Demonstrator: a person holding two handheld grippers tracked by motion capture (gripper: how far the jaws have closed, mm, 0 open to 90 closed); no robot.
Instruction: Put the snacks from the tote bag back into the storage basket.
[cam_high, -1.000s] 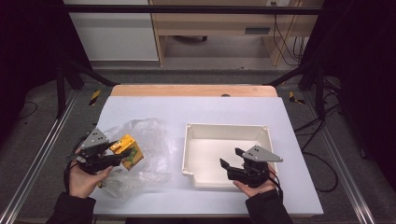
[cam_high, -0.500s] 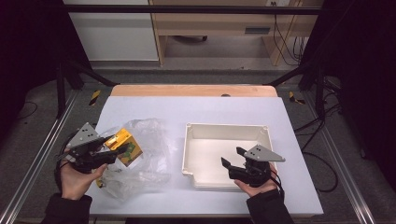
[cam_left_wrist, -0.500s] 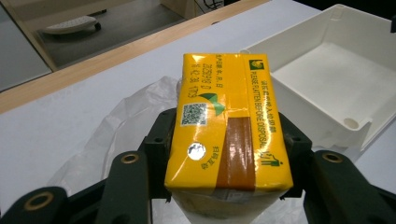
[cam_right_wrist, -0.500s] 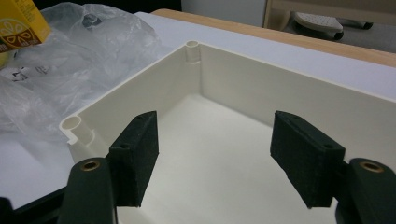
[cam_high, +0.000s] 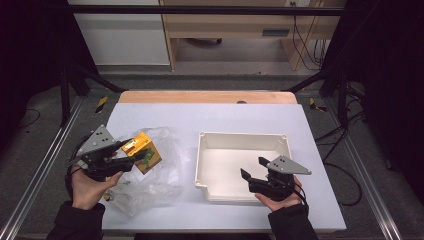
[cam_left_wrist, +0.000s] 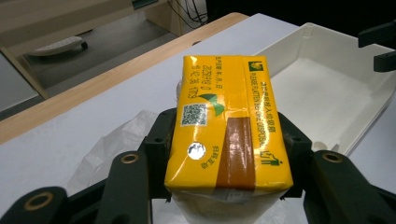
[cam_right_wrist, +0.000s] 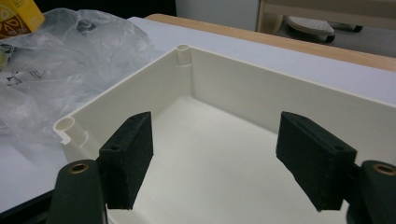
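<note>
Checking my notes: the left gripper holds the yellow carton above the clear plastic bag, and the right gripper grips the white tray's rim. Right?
Not quite. The right gripper grips nothing: the right gripper view shows its jaws apart over the white plastic tray. The left gripper does hold the yellow carton above the clear plastic bag.

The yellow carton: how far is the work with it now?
Done: the yellow carton is out of the plastic bag, clamped in the left hand-held gripper. In hand: it is held above the bag. Left: likely placing it in the white tray, which holds nothing.
</note>
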